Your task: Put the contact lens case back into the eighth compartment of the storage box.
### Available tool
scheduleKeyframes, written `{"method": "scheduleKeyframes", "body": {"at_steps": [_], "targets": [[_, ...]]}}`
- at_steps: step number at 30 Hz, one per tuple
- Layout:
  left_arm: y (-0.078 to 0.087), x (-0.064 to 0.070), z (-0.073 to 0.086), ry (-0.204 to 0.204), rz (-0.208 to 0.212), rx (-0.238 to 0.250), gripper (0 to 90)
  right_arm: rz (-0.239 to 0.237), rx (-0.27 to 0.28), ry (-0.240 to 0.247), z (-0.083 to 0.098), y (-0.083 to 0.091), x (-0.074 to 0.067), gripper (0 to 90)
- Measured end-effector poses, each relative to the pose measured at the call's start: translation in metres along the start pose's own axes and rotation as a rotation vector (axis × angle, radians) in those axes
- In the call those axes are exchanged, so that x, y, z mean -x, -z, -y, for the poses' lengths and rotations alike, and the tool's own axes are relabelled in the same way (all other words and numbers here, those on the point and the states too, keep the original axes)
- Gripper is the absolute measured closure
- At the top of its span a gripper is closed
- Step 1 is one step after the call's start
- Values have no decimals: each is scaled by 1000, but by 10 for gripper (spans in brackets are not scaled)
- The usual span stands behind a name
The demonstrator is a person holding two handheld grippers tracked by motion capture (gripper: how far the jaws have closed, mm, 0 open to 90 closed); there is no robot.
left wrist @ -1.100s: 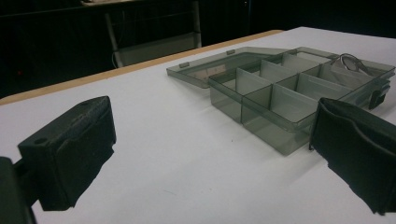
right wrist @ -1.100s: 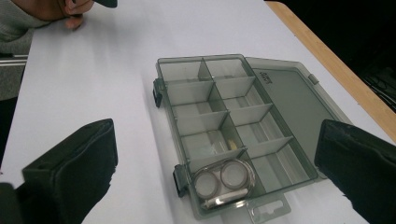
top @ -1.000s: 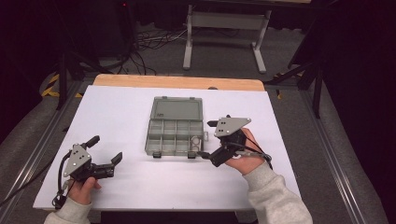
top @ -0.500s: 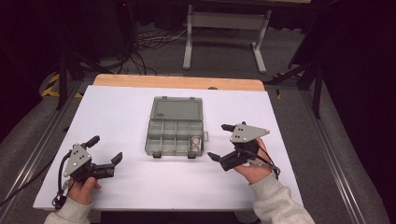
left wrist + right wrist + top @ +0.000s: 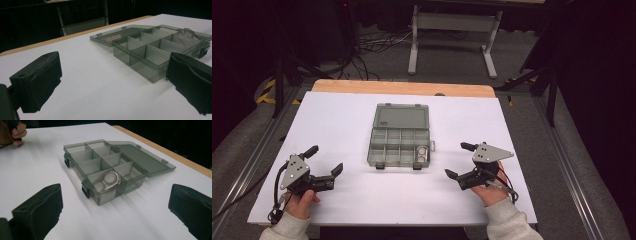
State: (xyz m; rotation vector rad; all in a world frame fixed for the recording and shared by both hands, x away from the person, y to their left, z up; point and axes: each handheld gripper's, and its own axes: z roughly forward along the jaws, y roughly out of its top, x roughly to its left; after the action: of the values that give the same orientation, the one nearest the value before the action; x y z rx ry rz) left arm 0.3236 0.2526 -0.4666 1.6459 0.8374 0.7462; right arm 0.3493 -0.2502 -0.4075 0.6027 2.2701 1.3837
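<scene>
Hands rest low at the near edge of the white table (image 5: 522,130), one on each side, sleeves coming in from the bottom. The left gripper (image 5: 323,166) sits near the left corner, angled right toward the compartment box (image 5: 400,145), jaws spread wide and holding nothing. The right gripper (image 5: 460,161) lies to the near right of the box, pointing left, jaws also gaping and empty. The box stands mid-table with its lid (image 5: 403,116) folded flat to the far side. A metal piece (image 5: 107,180), perhaps a clip, lies in the near right compartment. A second ago the right gripper was up beside the box's right edge; it has drawn back nearer the person. The left one has not shifted.
</scene>
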Motion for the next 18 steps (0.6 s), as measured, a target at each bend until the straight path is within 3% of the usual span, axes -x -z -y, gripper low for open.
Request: {"method": "scheduleKeyframes", "body": {"at_steps": [6,18], "targets": [[0,0,0,1,-1,0,12,9,10,-27,18,4,1,1],[0,0,0,2,-1,3,12,50,9,-131,55,10,8,1]]}}
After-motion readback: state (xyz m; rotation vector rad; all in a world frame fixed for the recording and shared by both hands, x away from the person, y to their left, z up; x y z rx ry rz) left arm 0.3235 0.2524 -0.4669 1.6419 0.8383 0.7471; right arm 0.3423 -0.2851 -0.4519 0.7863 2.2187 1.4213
